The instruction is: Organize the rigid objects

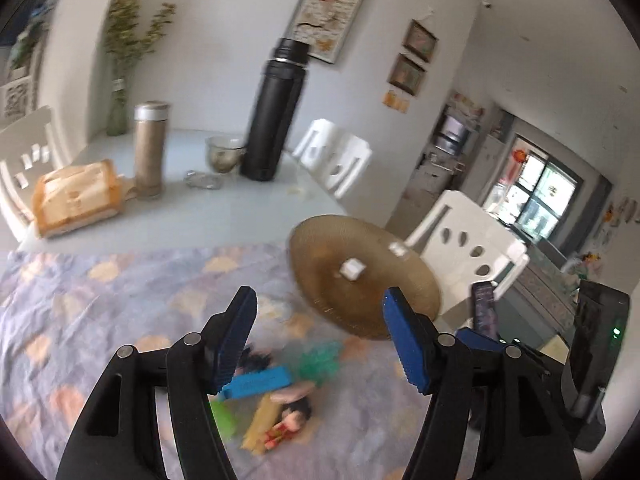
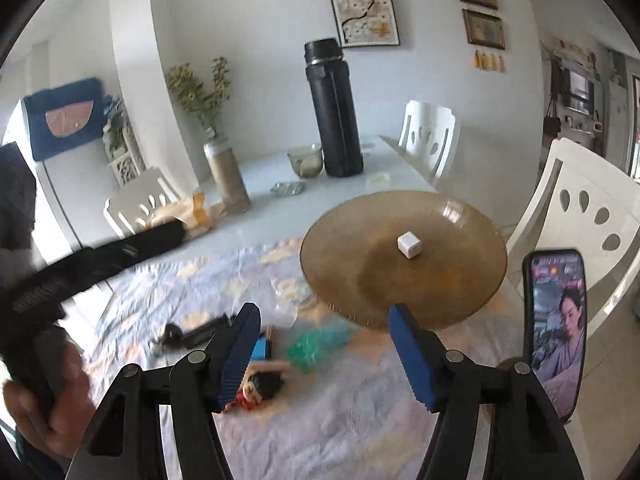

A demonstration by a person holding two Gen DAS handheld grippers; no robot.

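A brown glass plate (image 2: 360, 280) sits on the patterned cloth with a small white cube (image 2: 409, 245) on it; the plate also shows in the left wrist view (image 1: 320, 264) with the cube (image 1: 351, 269). Small toys lie in a pile on the cloth: a blue block (image 1: 260, 382), a green piece (image 1: 320, 362), a dark-haired doll (image 1: 290, 416). In the right wrist view I see the doll (image 2: 260, 386), the green piece (image 2: 316, 344) and the blue block (image 2: 262, 348). My left gripper (image 1: 320, 340) is open above the pile. My right gripper (image 2: 324, 354) is open above the toys.
A tall black flask (image 2: 334, 112), a beige bottle (image 2: 226, 178), a glass bowl (image 2: 306, 160), a bread bag (image 1: 76, 196) and a vase of dried flowers (image 1: 118, 80) stand farther back. A phone (image 2: 558, 328) stands upright at right. White chairs (image 2: 592, 216) surround the table.
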